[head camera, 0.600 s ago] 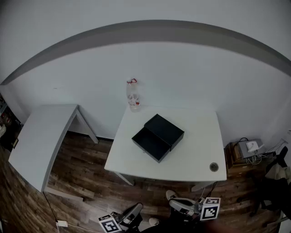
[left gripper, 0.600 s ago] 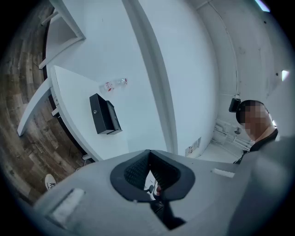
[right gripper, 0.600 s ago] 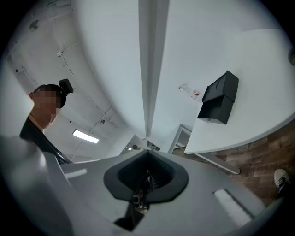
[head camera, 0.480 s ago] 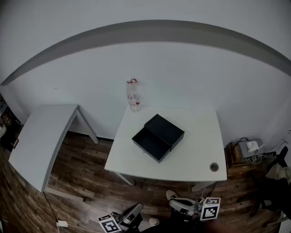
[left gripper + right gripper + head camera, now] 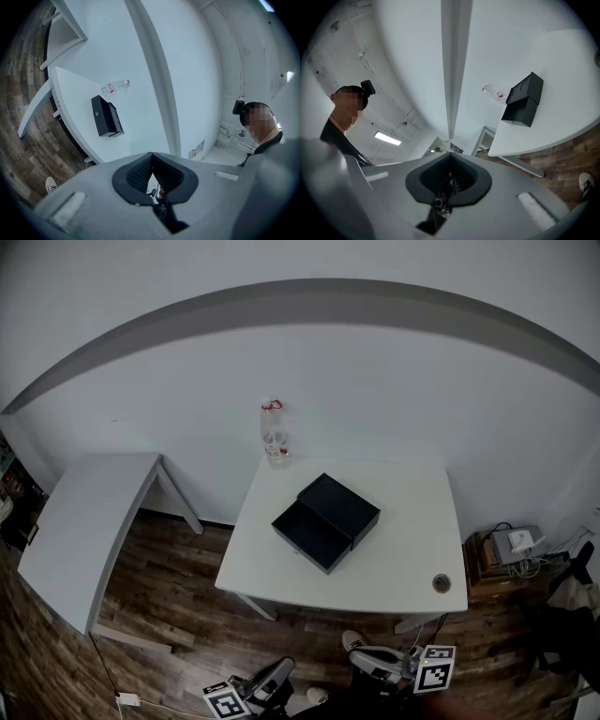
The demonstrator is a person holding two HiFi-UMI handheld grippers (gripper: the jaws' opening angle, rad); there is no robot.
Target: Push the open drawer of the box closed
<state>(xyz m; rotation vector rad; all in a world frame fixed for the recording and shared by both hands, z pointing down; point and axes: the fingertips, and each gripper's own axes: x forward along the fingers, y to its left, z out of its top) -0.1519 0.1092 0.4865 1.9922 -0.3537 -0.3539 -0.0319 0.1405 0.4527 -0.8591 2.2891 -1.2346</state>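
1. The box (image 5: 341, 503) sits mid-desk (image 5: 412, 554). Its drawer (image 5: 305, 536) sticks out of the box's near-left side, so its front faces the person for a straight push.
2. A bottle (image 5: 274, 435) stands behind the box, clear of that push line.
3. The left hand-held gripper (image 5: 151, 155) and right hand-held gripper (image 5: 450, 156) hang well apart from the box on its near side. Both have their jaws pinched together on nothing, and a narrow closed tip likely makes a firm pusher.
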